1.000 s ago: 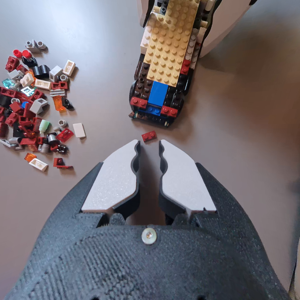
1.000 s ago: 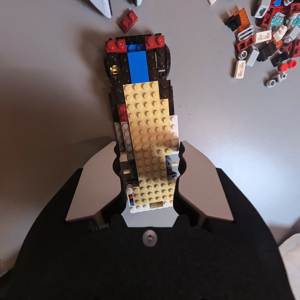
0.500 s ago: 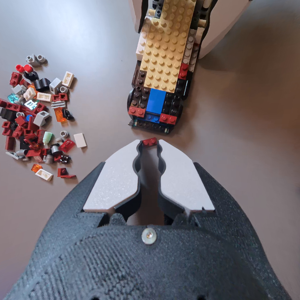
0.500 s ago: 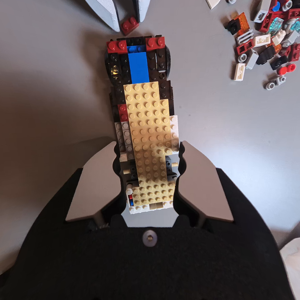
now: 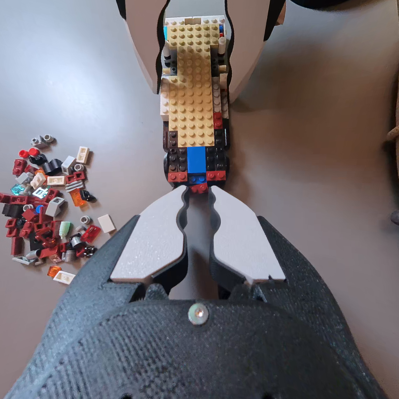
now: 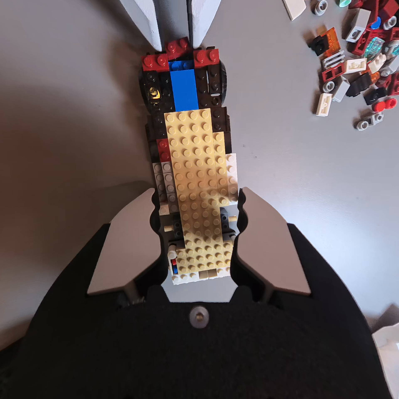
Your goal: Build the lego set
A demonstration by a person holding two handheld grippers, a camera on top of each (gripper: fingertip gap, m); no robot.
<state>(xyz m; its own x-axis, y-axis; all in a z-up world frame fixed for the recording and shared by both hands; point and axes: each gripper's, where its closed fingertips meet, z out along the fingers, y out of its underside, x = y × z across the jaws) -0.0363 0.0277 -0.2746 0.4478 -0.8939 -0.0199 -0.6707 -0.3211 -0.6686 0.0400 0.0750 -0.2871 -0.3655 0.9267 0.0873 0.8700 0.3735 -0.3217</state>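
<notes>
A small red two-stud brick is pinched between the fingertips of the left hand-held gripper, both tips pressed against its short ends. It sits right at the front end of a long brick-built model, just in front of the blue two-stud piece that lies between two red plates at the model's nose. From the opposite side, the same red brick shows tilted a little and raised over the model's front edge, with the two pale fingers closing on it.

The model lies flat on the grey desk, with a tan studded top, a smooth blue tile and black parts towards the front. The right hand-held gripper is spread wide around the model's rear part; its dark inner pads sit against or very close to both flanks, and whether they truly press cannot be told.

A scattered heap of loose bricks, mostly dark red, grey, black and cream, lies on the desk well to the left of the left gripper.
</notes>
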